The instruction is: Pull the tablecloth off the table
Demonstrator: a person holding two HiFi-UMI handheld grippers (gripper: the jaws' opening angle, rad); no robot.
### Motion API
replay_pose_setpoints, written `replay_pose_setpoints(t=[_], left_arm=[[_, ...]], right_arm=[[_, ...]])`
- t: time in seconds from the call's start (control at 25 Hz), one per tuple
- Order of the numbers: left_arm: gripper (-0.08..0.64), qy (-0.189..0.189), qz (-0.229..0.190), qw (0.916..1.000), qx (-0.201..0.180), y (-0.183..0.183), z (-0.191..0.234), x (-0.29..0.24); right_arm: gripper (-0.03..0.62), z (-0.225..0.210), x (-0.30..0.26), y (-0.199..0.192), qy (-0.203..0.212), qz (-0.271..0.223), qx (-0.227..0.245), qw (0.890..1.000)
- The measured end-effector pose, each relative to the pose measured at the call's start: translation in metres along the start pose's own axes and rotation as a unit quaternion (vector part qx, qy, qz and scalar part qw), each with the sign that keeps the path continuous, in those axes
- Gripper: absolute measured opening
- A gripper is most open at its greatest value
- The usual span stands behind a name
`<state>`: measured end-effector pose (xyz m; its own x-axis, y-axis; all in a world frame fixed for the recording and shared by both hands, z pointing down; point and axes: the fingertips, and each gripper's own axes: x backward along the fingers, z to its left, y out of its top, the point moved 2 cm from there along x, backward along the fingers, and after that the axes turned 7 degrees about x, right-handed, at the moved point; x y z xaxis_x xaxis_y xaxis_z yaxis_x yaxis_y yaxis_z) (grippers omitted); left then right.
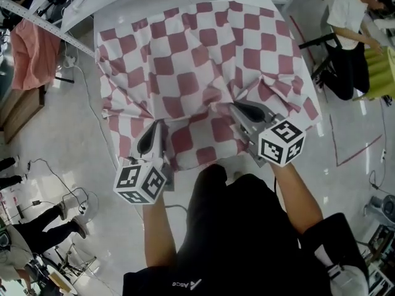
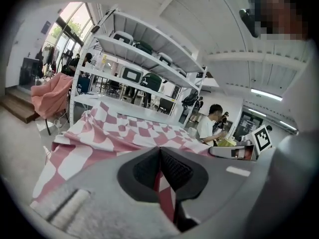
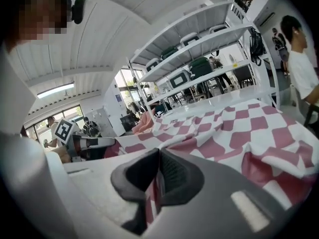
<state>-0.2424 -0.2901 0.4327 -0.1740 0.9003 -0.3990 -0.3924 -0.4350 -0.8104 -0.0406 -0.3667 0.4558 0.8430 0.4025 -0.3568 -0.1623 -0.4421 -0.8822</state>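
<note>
Tablecloth (image 1: 203,54) near edge pinched in left hand-held gripper (image 1: 158,123), right hand-held gripper (image 1: 232,105)

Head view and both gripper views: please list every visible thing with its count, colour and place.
tablecloth: one, red-and-white checked, over the table, near edge gathered
table: one, white, under the tablecloth
shelving rack: one, white, beyond the table
draped fabric: one, pink, left of the table
seated person: one, white shirt, far right
left gripper: one, grey, shut on tablecloth's near edge
right gripper: one, grey, shut on tablecloth's near edge
</note>
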Motion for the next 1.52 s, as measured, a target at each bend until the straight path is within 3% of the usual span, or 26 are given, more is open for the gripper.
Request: replay_pose_setpoints(t=[0.32,0.52,0.76,1.08,1.24,1.52], left_arm=[[0.008,0.016,-0.075,0.997,0.009,-0.016,-0.057,0.081],[0.008,0.043,-0.137,0.9896,0.016,-0.036,-0.096,0.142],[0.008,0.037,-0.195,0.9799,0.017,-0.089,-0.163,0.291],[0.009,0.032,-0.25,0.9671,0.036,-0.038,-0.2,0.29],[0.009,0.0,-0.261,0.9646,0.039,-0.025,-0.216,0.309],[0.009,-0.122,-0.267,0.9553,0.036,-0.067,-0.244,0.395]], right_arm=[[0.009,0.032,0.082,-0.002,0.042,-0.064,0.003,0.997],[0.009,0.06,0.142,-0.006,0.075,-0.097,0.025,0.992],[0.009,0.174,0.26,-0.045,0.099,-0.136,0.053,0.984],[0.009,0.16,0.277,0.008,0.113,-0.174,0.049,0.977],[0.009,0.183,0.297,0.026,0.107,-0.191,0.059,0.974],[0.009,0.268,0.371,-0.002,0.044,-0.245,0.079,0.965]])
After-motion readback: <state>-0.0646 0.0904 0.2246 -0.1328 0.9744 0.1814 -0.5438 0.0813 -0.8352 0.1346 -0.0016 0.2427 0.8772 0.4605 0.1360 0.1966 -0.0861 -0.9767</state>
